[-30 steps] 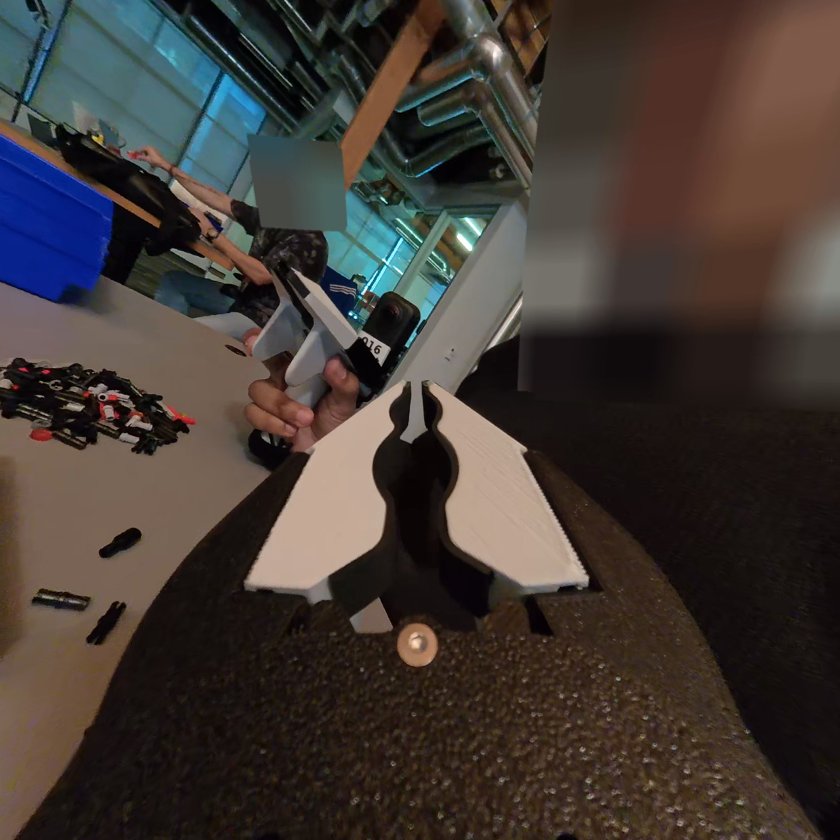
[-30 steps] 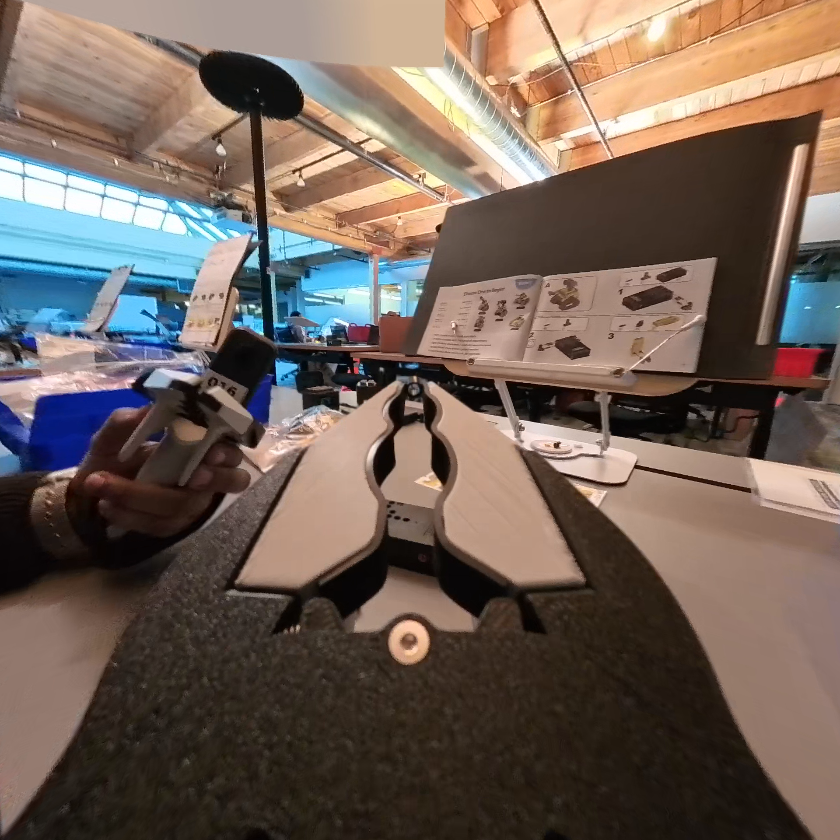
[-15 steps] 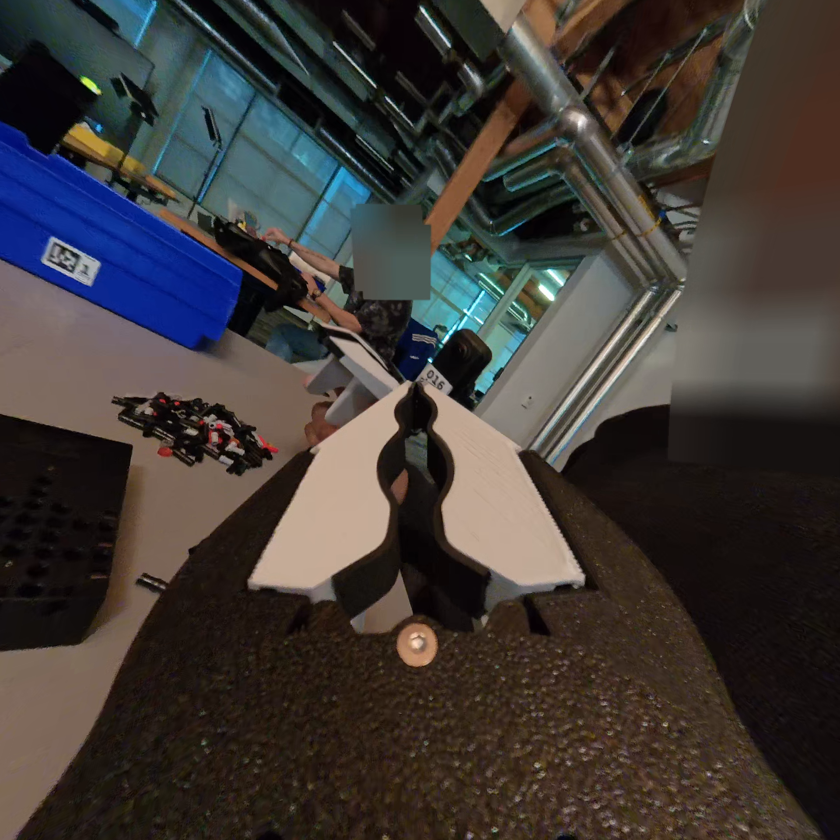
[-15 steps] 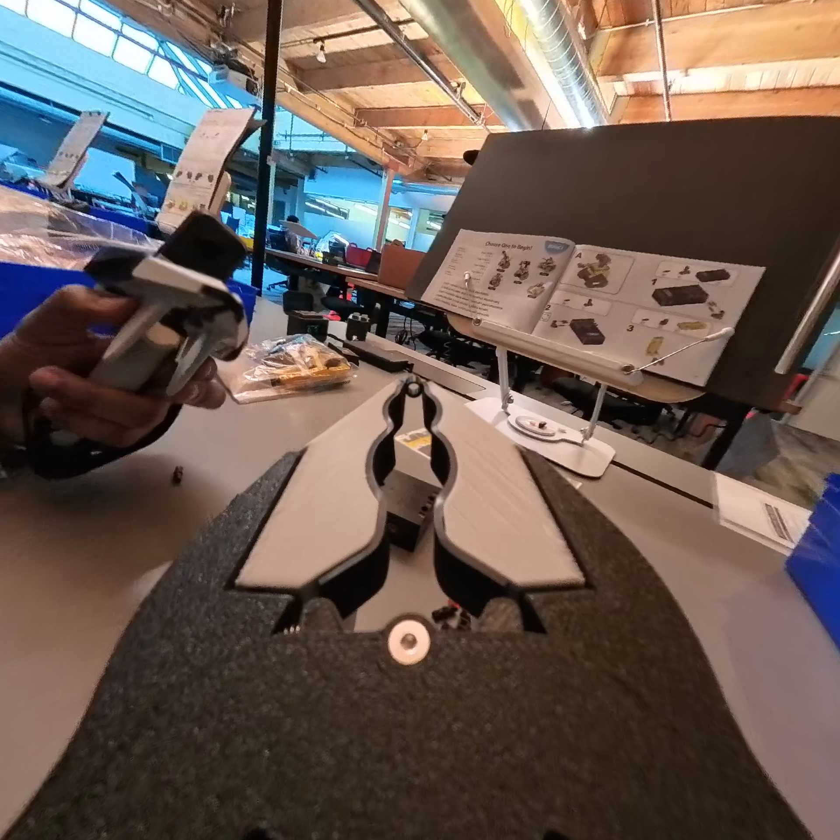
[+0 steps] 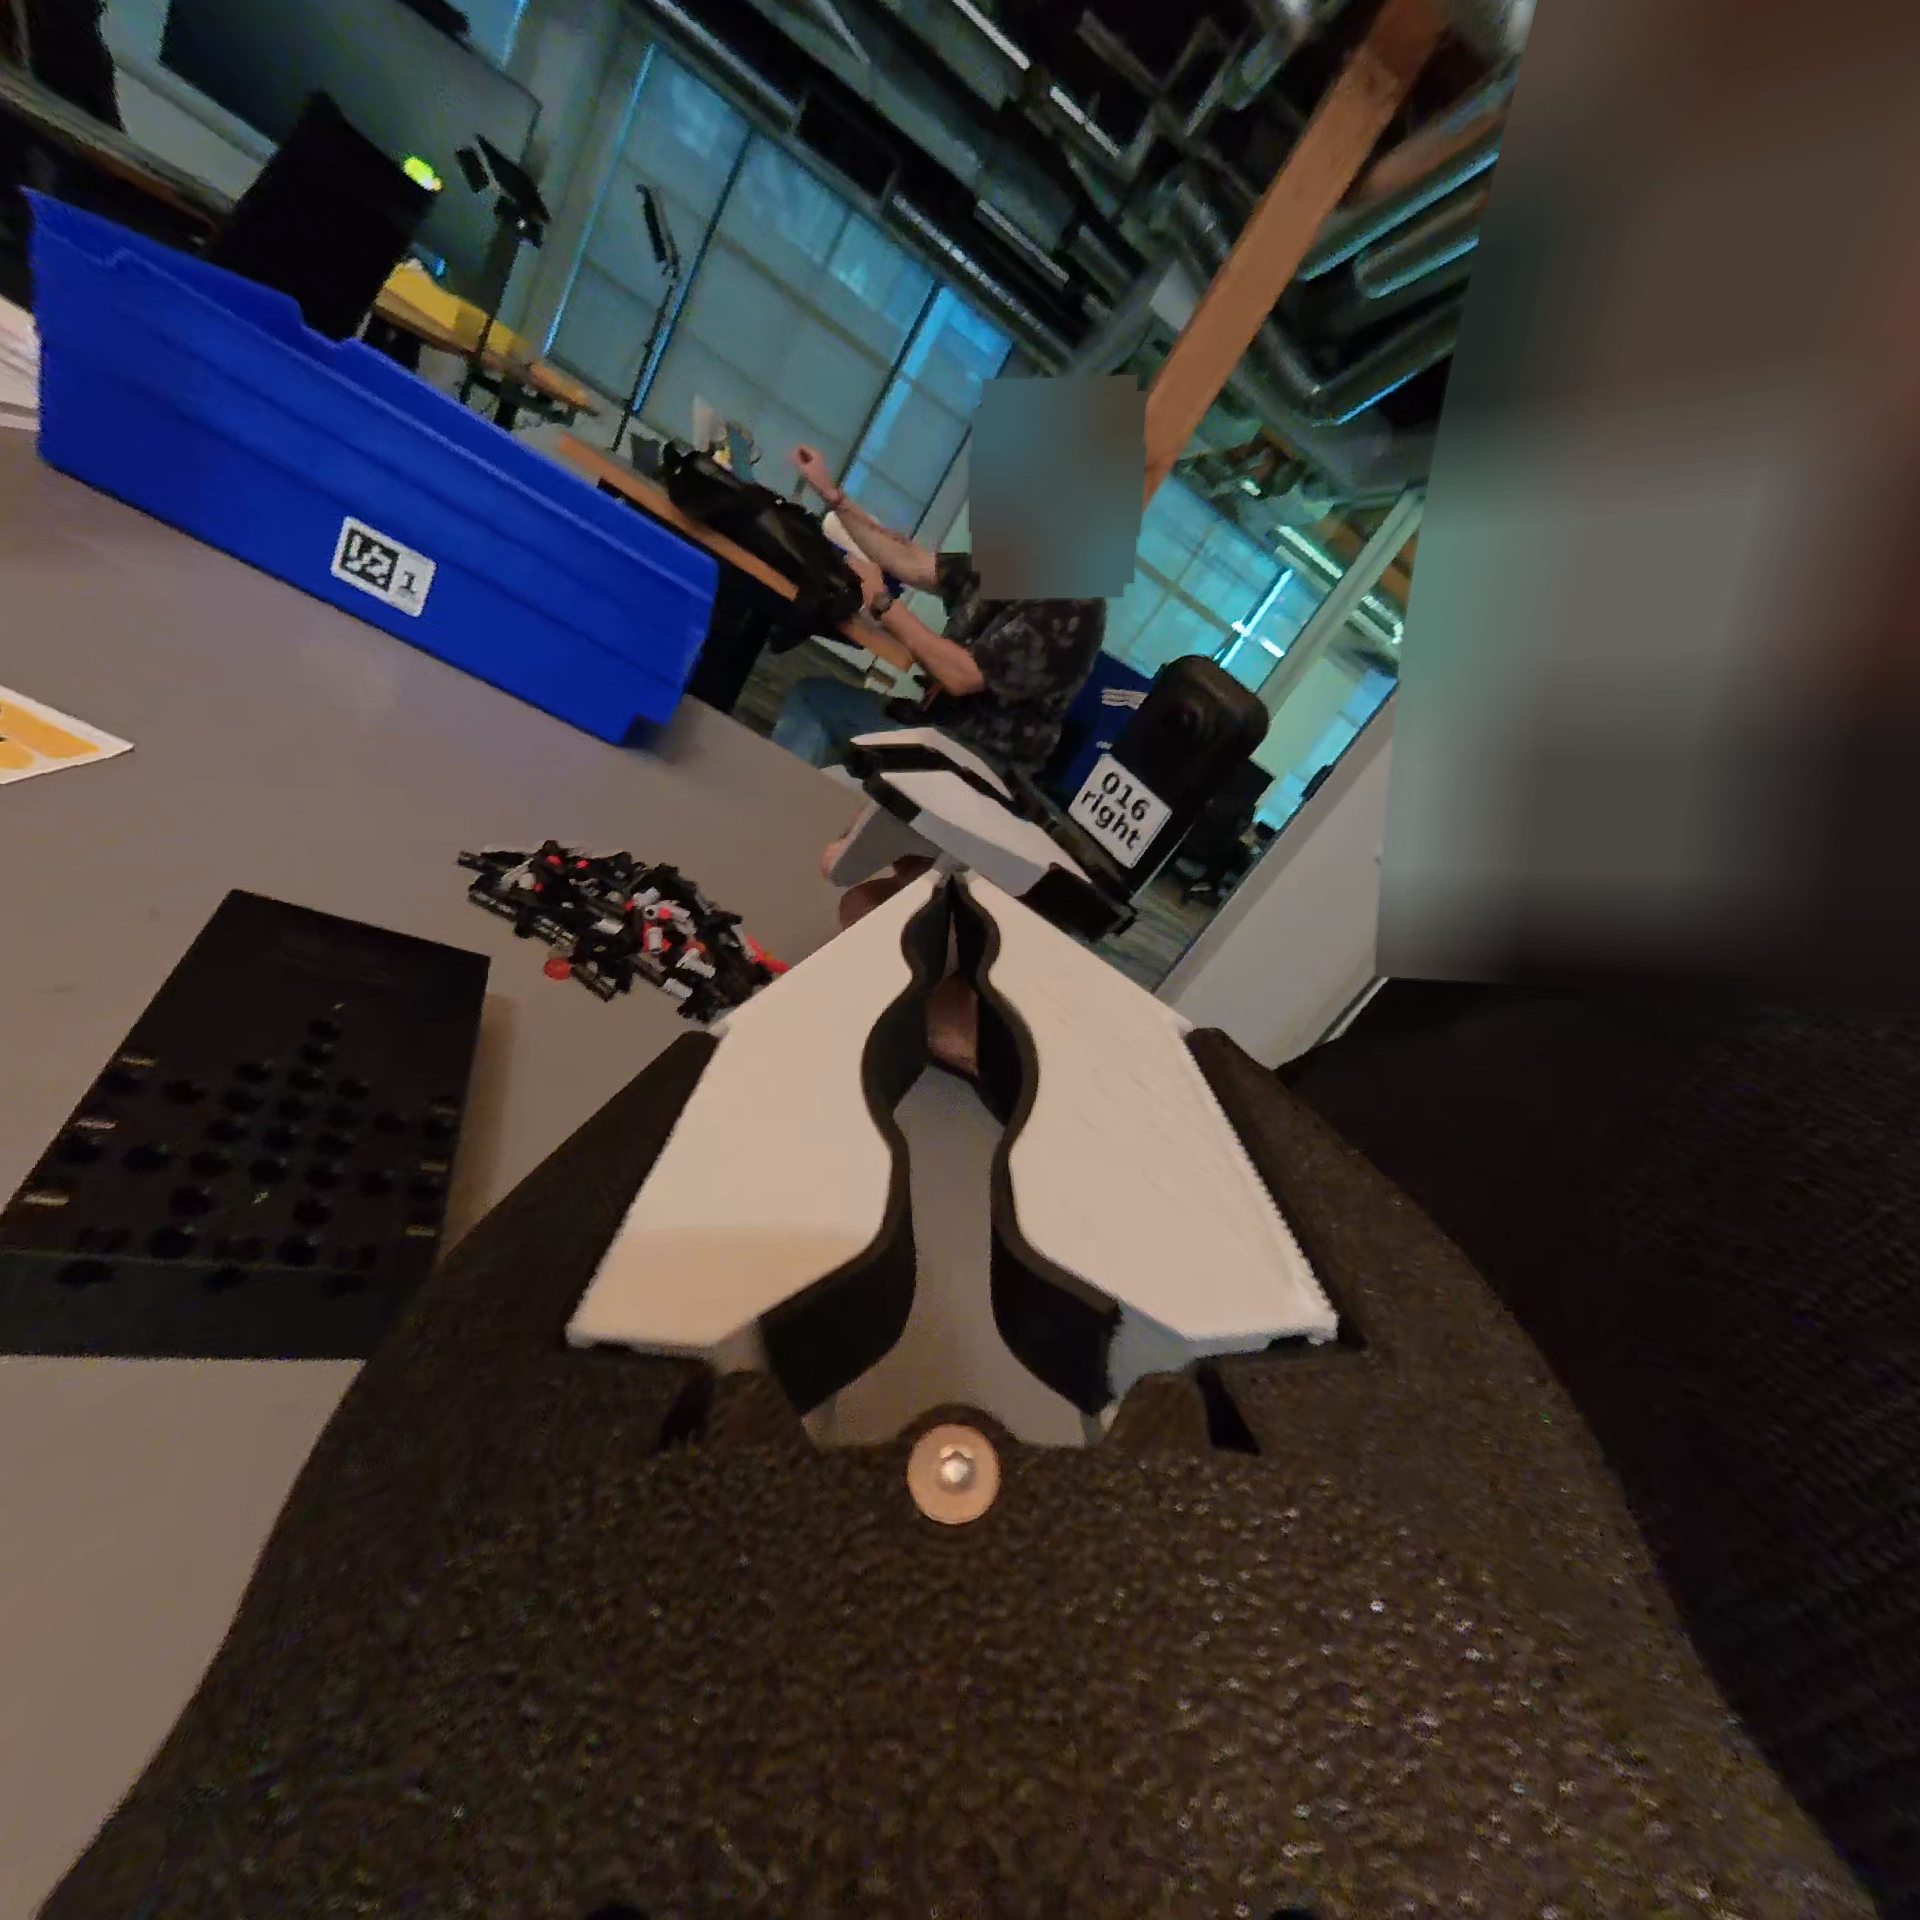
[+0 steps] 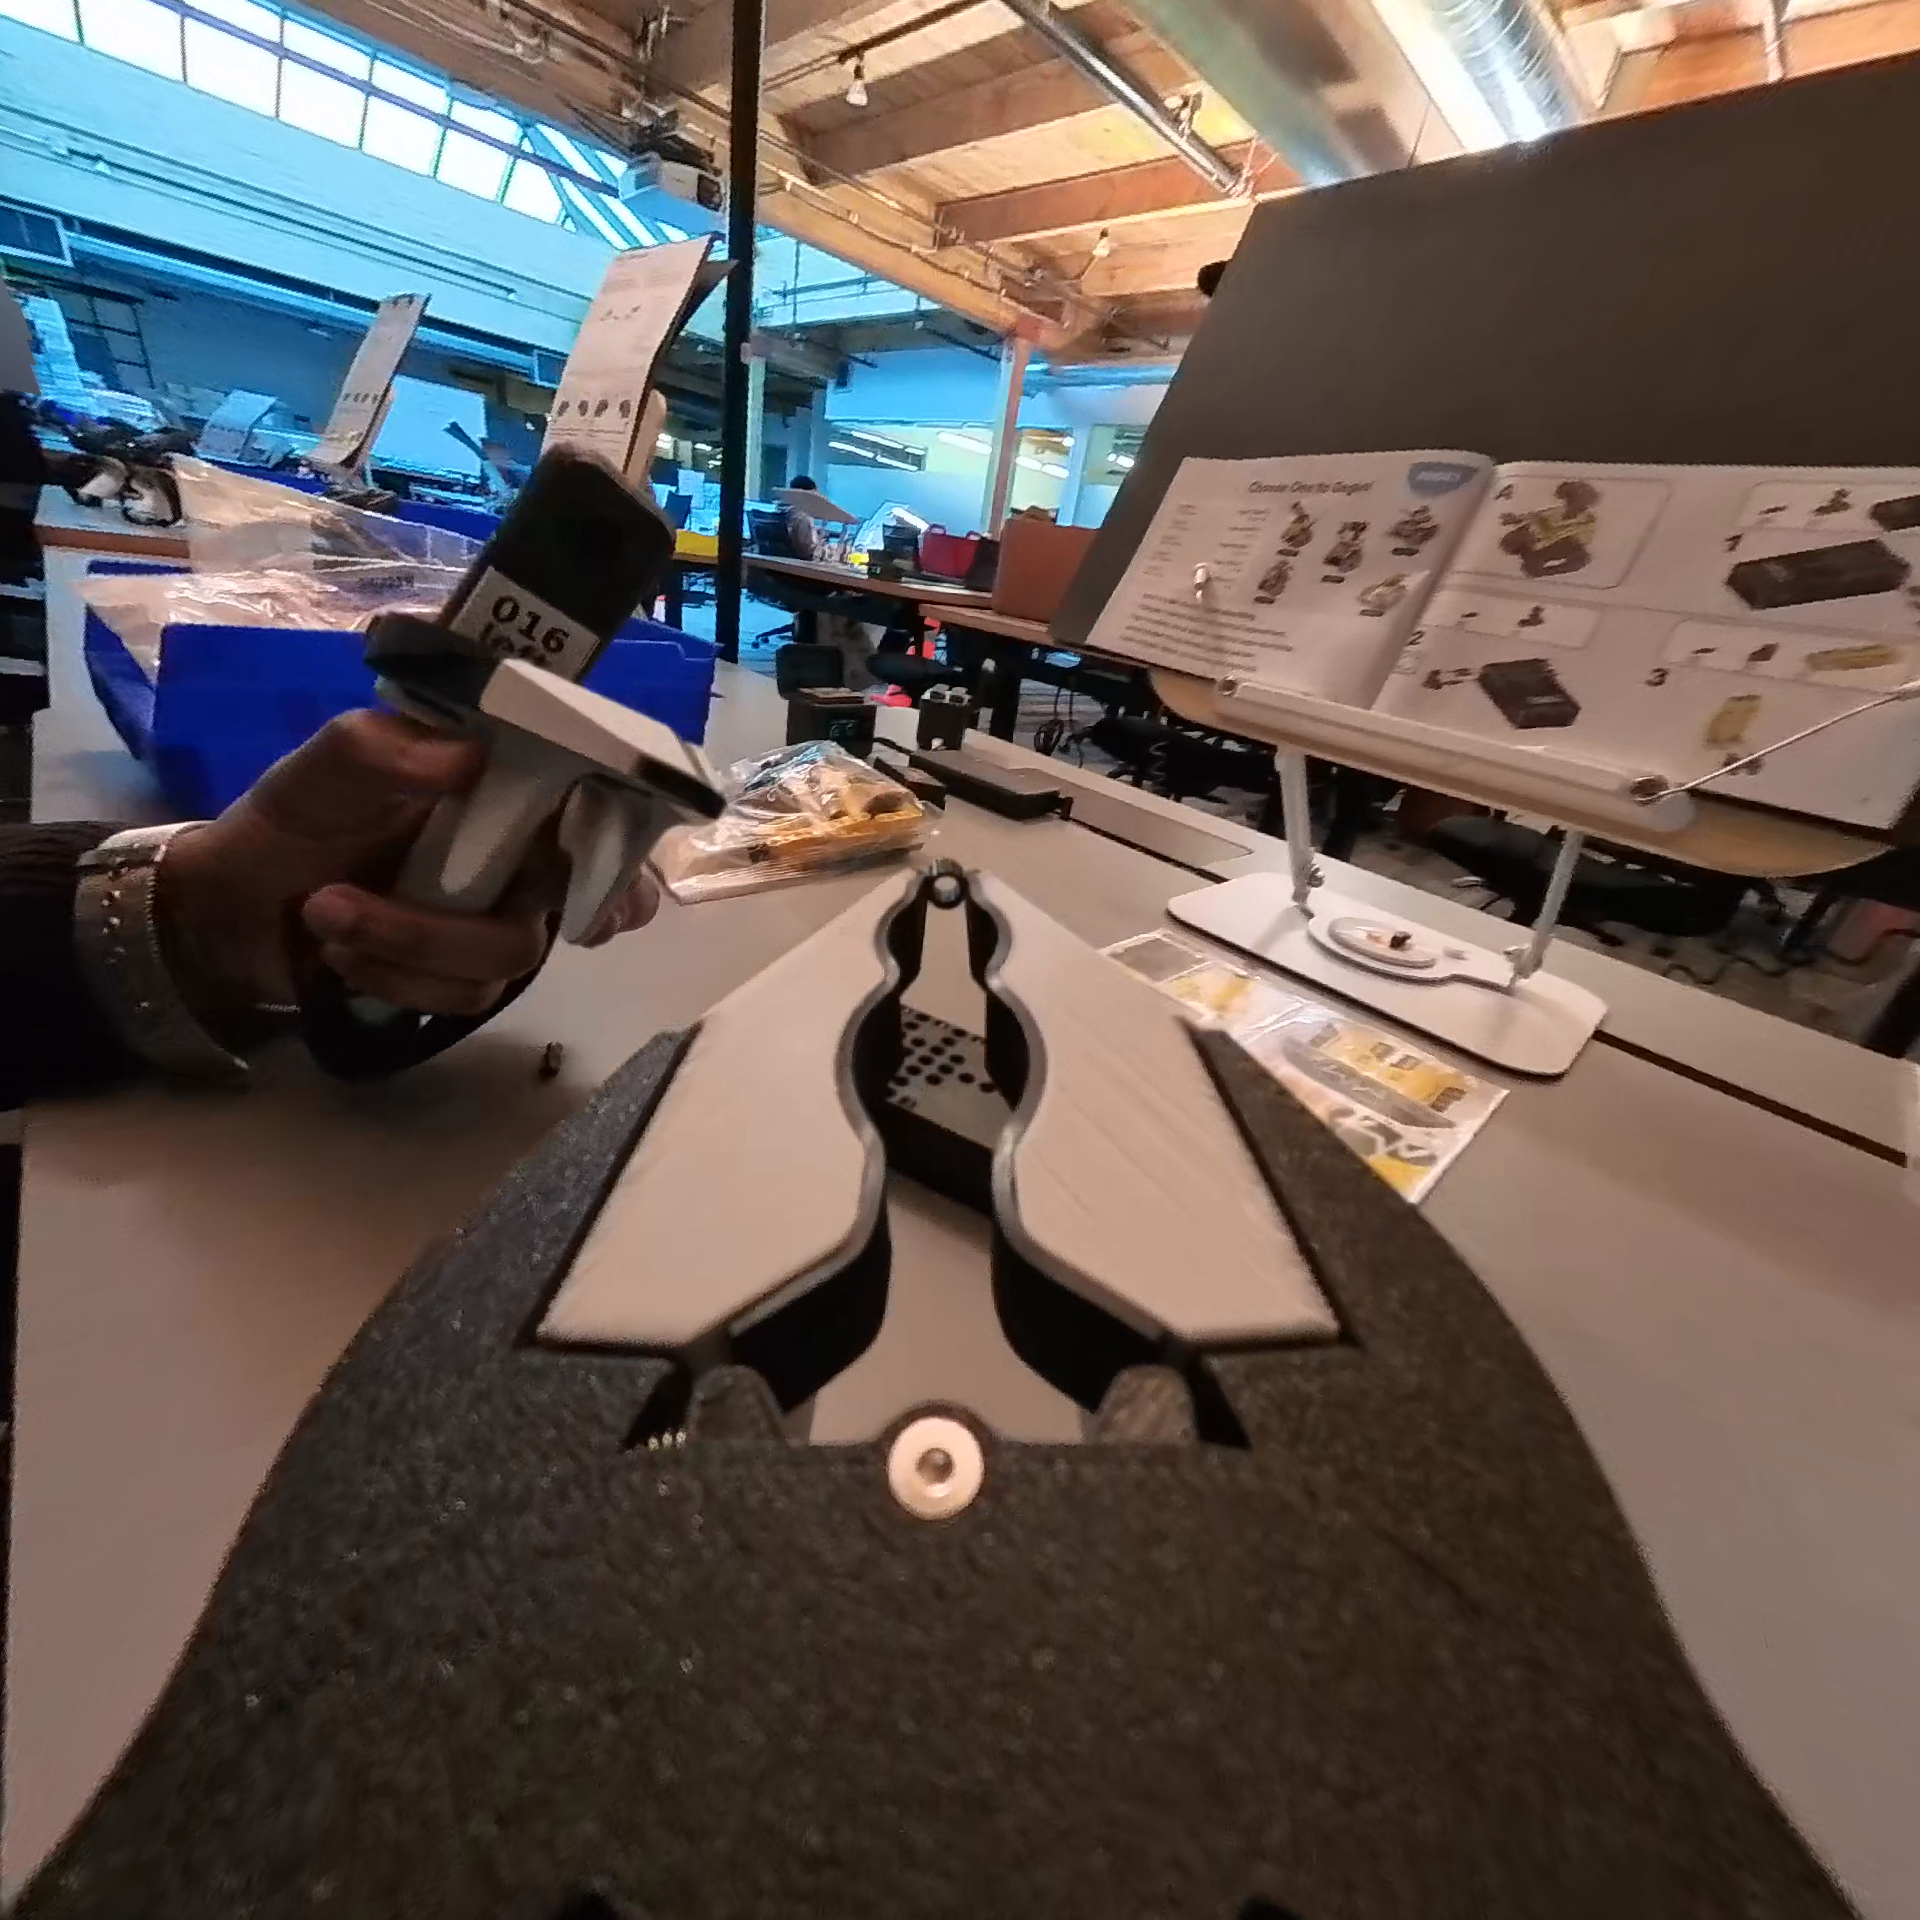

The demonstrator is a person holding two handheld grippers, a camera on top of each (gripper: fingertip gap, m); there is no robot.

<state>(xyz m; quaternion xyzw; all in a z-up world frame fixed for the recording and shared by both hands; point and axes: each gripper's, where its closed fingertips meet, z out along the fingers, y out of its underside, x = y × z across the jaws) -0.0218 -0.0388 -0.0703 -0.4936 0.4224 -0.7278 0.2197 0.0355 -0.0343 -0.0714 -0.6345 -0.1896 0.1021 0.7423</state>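
My left gripper is shut with its white fingers meeting at the tips and nothing between them. It hovers over the grey table, right of a black perforated block. My right gripper is shut on a small round dark peg at its tips. It is held above the same black block. Each gripper shows in the other's view: the right one just beyond my left fingertips, and the left one in a hand at the left.
A pile of small black, grey and red parts lies beyond the block. A blue bin stands at the back. An instruction booklet on a stand, sticker sheets, a bag of yellow parts and a loose peg share the table. My right fingertips sit around 6 centimeters from my left ones.
Both grippers have tilted down toward the table. The black block has come into view under them. The left gripper has moved nearer to the right one. Both stayed shut.
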